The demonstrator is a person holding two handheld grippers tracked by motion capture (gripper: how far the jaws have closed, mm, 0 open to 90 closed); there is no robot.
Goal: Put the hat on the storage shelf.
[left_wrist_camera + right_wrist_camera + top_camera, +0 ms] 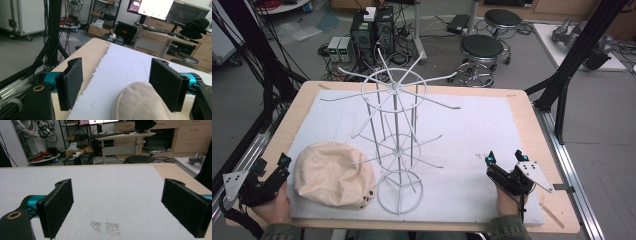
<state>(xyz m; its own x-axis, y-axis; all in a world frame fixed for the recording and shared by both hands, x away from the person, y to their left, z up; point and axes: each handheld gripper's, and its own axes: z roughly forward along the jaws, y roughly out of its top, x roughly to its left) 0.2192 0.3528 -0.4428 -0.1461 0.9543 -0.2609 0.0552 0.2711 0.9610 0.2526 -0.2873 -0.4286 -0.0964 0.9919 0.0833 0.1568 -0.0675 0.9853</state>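
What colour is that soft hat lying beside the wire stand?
Cream beige hat; the high view shows it best.

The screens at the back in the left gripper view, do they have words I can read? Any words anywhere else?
None can be read.
The monitors: lit, but anything on them is too blurred to read.
The cardboard boxes: no readable print.
The cream hat, white wire rack and both grippers: no writing seen.

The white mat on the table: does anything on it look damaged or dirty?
Yes. The white mat has a dark speckled smudge between the right gripper's jaws, and its left edge looks ragged, as if torn.
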